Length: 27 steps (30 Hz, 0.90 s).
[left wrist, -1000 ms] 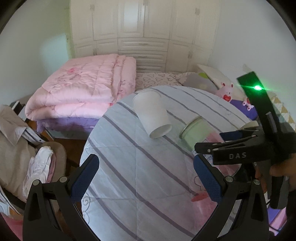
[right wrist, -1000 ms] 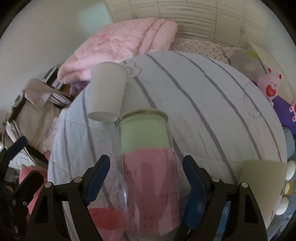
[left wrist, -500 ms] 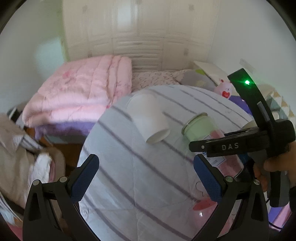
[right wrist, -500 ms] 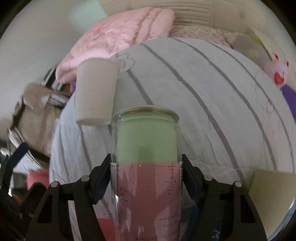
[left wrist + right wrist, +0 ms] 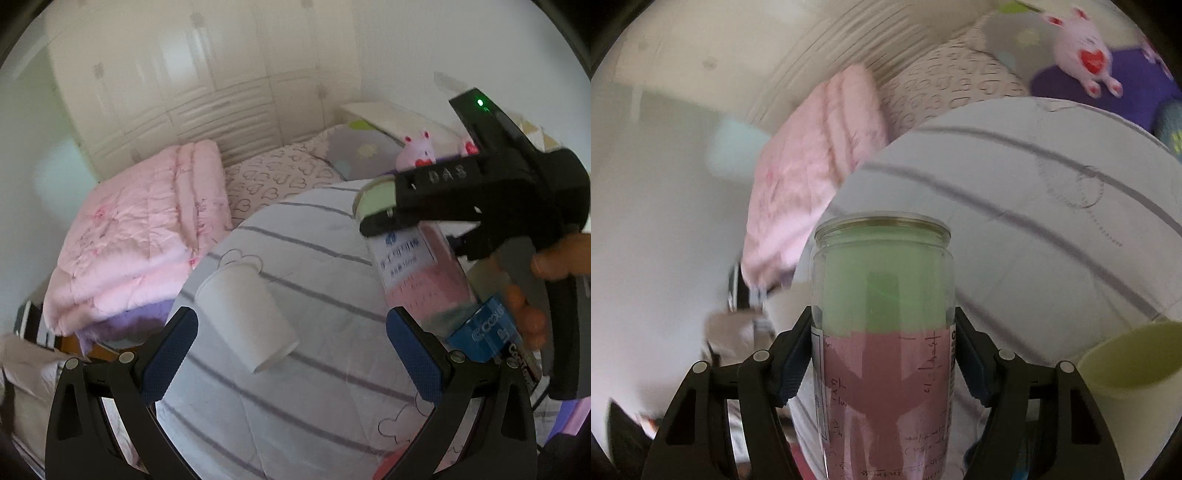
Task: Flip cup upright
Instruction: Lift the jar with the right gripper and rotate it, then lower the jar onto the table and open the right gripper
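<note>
A clear glass cup (image 5: 882, 325) with green and pink paper inside is clamped between the pads of my right gripper (image 5: 882, 347), which is shut on it and holds it off the table, mouth pointing up and away. In the left wrist view the same cup (image 5: 410, 254) hangs tilted in the right gripper (image 5: 391, 218) at the right. A white paper cup (image 5: 245, 314) lies on its side on the striped tablecloth (image 5: 314, 398), between and just beyond the fingers of my left gripper (image 5: 291, 354), which is open and empty.
The round table has a drop at its left edge toward a bed with a folded pink quilt (image 5: 136, 236). A pale green cup (image 5: 1134, 365) stands at the right. Plush toys (image 5: 1082, 48) lie behind the table. Clothes pile at lower left (image 5: 22, 373).
My right gripper closed on the glass cup and lifted it off the table, swinging up and right. My left gripper moved in closer to the white paper cup.
</note>
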Each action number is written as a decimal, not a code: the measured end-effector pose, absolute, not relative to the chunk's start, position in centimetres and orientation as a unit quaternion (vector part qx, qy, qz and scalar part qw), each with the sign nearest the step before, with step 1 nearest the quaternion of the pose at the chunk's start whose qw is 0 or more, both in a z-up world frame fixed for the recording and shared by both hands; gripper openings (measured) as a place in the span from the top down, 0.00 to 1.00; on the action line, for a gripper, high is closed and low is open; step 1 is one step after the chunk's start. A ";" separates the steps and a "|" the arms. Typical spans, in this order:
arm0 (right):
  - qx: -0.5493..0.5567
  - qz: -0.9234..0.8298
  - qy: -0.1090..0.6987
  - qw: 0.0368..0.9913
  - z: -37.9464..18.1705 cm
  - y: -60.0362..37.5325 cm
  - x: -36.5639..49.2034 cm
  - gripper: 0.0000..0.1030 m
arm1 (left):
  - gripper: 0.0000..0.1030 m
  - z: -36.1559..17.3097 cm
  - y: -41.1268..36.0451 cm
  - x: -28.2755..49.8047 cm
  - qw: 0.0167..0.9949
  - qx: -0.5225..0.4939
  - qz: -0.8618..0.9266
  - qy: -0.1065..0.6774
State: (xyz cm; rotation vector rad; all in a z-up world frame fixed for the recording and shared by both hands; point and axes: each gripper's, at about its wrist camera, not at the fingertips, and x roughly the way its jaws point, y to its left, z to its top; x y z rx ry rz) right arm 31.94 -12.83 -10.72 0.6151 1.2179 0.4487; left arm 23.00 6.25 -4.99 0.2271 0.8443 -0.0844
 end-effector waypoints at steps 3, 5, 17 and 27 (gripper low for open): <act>0.313 0.173 0.551 0.754 -11.6 -14.1 32.9 0.32 | 0.00 -5.2 5.7 24.2 0.901 0.111 -0.047 0.417; 0.324 0.167 0.550 0.752 -11.8 -13.7 33.6 0.32 | 0.00 -5.4 5.3 24.9 0.900 0.106 -0.044 0.421; 0.375 0.156 0.590 0.698 -14.8 -13.2 35.7 0.24 | 0.00 -6.4 4.3 26.4 0.887 0.109 -0.024 0.448; 0.379 0.192 0.541 0.726 -10.7 -17.3 33.3 0.22 | 0.00 -5.1 2.0 25.6 0.887 0.115 -0.033 0.446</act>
